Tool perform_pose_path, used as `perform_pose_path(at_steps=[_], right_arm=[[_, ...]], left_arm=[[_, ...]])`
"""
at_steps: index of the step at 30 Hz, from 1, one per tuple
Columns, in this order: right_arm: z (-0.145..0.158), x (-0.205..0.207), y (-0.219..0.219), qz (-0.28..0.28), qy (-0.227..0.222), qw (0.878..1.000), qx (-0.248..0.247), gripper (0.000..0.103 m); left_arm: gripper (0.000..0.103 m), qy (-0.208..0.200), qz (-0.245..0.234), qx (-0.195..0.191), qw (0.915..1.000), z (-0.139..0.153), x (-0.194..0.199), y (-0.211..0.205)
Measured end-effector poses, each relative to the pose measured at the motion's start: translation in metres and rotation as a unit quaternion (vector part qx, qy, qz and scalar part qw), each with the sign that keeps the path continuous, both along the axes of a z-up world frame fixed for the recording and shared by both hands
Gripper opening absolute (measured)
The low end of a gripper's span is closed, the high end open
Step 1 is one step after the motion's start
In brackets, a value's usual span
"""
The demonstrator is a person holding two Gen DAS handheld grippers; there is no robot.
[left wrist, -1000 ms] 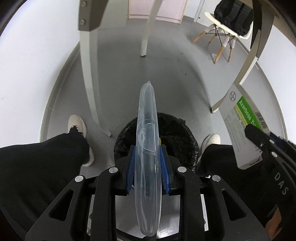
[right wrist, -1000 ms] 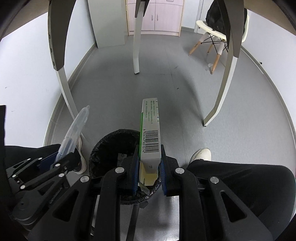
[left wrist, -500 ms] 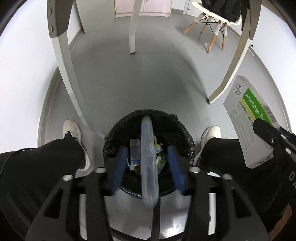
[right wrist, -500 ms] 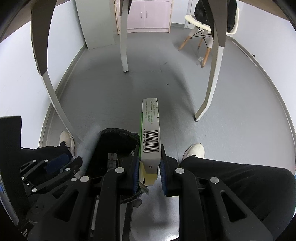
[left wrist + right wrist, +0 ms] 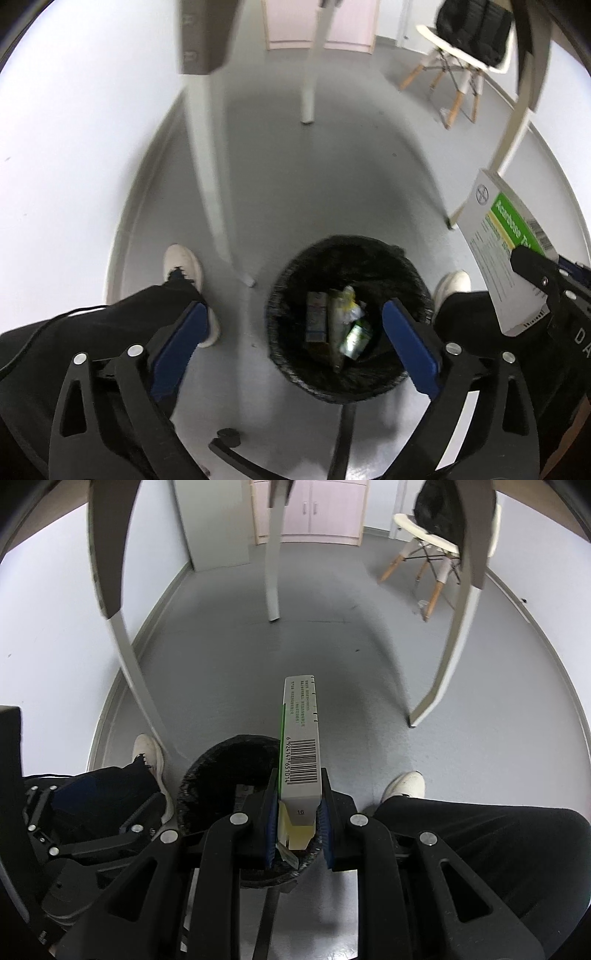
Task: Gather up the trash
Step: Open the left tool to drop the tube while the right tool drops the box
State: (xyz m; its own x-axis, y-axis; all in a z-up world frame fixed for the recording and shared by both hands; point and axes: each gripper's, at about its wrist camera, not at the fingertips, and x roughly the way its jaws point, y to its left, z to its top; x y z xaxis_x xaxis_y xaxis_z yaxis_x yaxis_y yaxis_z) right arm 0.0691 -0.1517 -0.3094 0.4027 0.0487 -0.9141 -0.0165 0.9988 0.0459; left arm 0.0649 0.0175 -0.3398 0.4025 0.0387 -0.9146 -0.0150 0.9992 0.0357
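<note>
left gripper wide over the bin, right one clamping the box

left wrist: left gripper (image 5: 295, 343) spread wide, nothing held, above the trash bin (image 5: 291, 266); table leg (image 5: 210, 177) at ten o'clock.

right wrist: right gripper (image 5: 298, 812) pinches the medicine box (image 5: 301, 746); bin (image 5: 221, 760) at nine o'clock, chair (image 5: 424, 546) at one.

we see right gripper (image 5: 297, 825) clamping medicine box (image 5: 301, 746) | above bin (image 5: 221, 775) rim | our left gripper (image 5: 92, 812) beside bin

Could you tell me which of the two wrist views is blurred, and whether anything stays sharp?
Left wrist view: motion-smeared, table leg and trash bin soft. Right wrist view: crisp, medicine box barcode legible; fisheye bends the table legs in both.
</note>
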Motion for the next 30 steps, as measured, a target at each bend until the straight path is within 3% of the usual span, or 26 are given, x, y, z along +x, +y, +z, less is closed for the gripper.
perform_pose_path(at_steps=[6,19,30], right_arm=[[-0.003,0.005,0.026,0.024,0.002,1.000,0.001,0.018],[-0.012,0.020,0.060,0.058,0.009,0.998,-0.002,0.020],[-0.006,0.015,0.052,0.046,-0.007,0.999,0.002,0.059]], left_arm=[[0.097,-0.012,0.035,0.015,0.9992,0.009,-0.001,0.032],[0.097,0.009,0.069,-0.002,0.9976,0.002,0.003,0.058],[0.097,0.012,0.055,-0.004,0.9984,-0.001,0.005,0.048]])
